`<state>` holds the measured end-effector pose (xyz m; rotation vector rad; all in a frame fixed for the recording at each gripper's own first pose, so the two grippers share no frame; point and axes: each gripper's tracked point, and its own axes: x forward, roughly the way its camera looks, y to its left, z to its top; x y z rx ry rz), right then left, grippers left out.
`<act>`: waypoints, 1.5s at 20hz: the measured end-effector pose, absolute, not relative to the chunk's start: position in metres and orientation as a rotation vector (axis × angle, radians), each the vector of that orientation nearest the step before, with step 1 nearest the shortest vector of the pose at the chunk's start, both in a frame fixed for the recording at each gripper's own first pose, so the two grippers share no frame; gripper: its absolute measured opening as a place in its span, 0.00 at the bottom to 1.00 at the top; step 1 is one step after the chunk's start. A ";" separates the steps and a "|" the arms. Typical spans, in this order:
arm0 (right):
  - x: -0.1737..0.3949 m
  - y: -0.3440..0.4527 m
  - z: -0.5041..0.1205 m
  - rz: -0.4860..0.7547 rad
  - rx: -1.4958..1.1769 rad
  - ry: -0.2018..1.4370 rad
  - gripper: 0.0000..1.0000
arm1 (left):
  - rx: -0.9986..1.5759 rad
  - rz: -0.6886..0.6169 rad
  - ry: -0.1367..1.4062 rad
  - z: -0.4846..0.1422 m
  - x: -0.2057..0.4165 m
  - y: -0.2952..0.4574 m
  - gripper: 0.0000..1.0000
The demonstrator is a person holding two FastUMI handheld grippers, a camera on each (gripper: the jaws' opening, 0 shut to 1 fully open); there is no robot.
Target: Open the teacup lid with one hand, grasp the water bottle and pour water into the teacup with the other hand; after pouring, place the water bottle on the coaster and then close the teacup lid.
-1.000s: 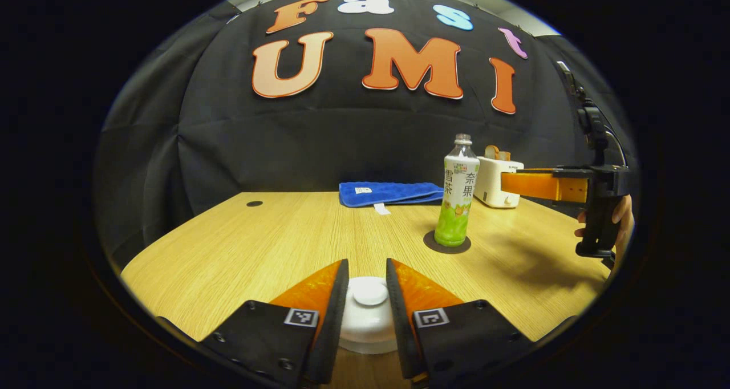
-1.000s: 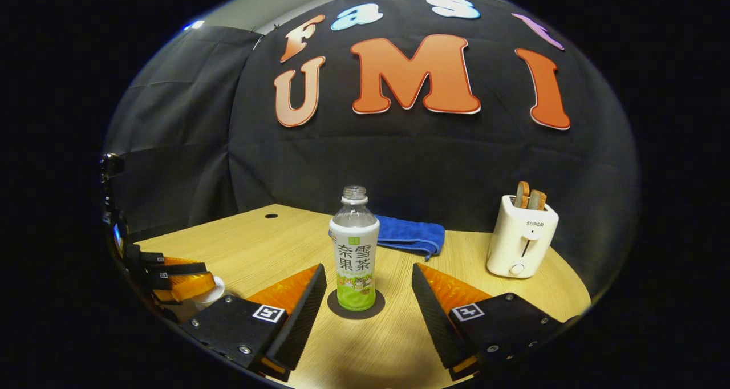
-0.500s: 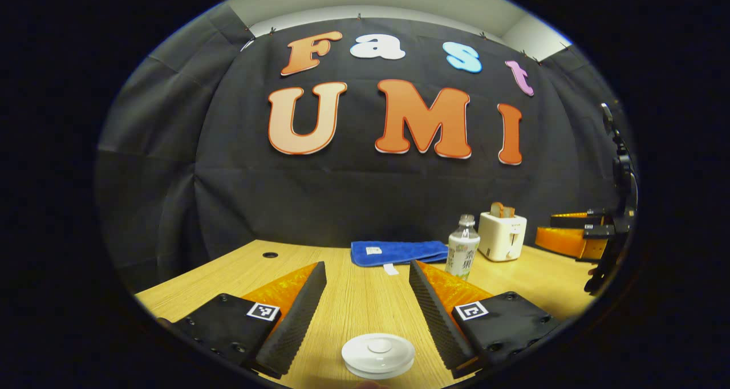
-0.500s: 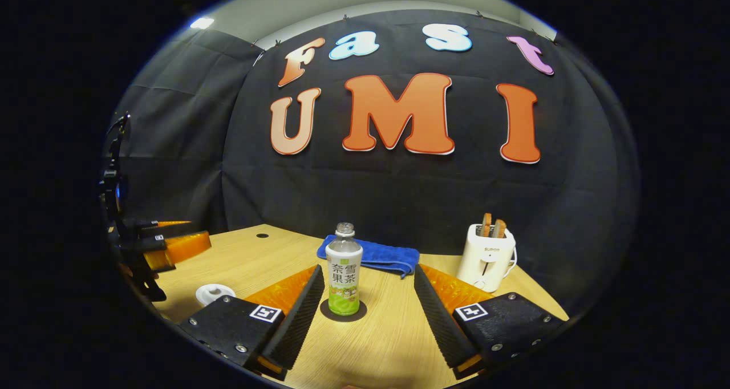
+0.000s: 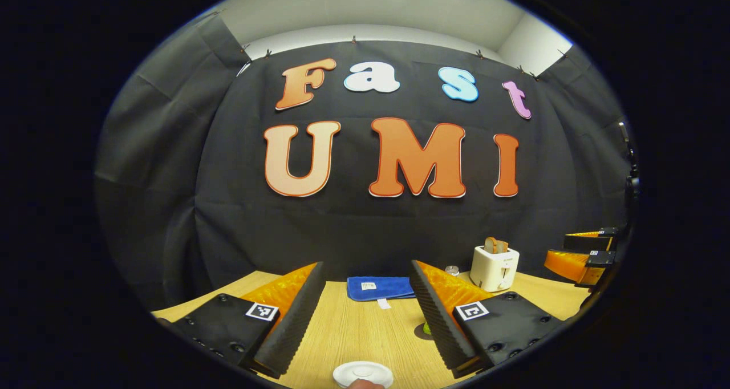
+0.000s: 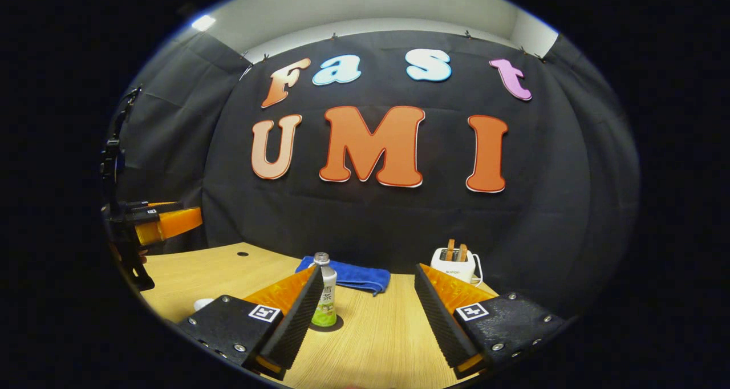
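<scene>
The left hand-held gripper (image 5: pixel 365 303), fingers spread and empty, hovers over the desk (image 5: pixel 365 332) with the round white teacup lid (image 5: pixel 363 374) near and below, nearer it than the right.

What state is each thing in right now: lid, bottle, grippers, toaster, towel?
White round teacup lid: resting on its teacup, closed.
Clear plastic water bottle with green label: upright on the dark coaster, cap off.
Left gripper: open, empty.
Right gripper: open, empty.
White toaster: toast slices sticking up.
Blue towel: folded flat on the wooden table.
</scene>
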<state>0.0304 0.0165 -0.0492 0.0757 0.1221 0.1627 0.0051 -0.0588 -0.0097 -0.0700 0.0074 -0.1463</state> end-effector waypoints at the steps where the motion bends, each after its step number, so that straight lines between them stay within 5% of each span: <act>1: 0.029 0.018 -0.047 0.165 0.081 0.115 0.96 | -0.070 -0.157 0.002 -0.007 0.004 -0.065 0.95; 30: 0.027 0.032 -0.041 0.176 0.044 0.093 0.98 | -0.034 -0.116 0.064 -0.043 0.011 -0.056 0.95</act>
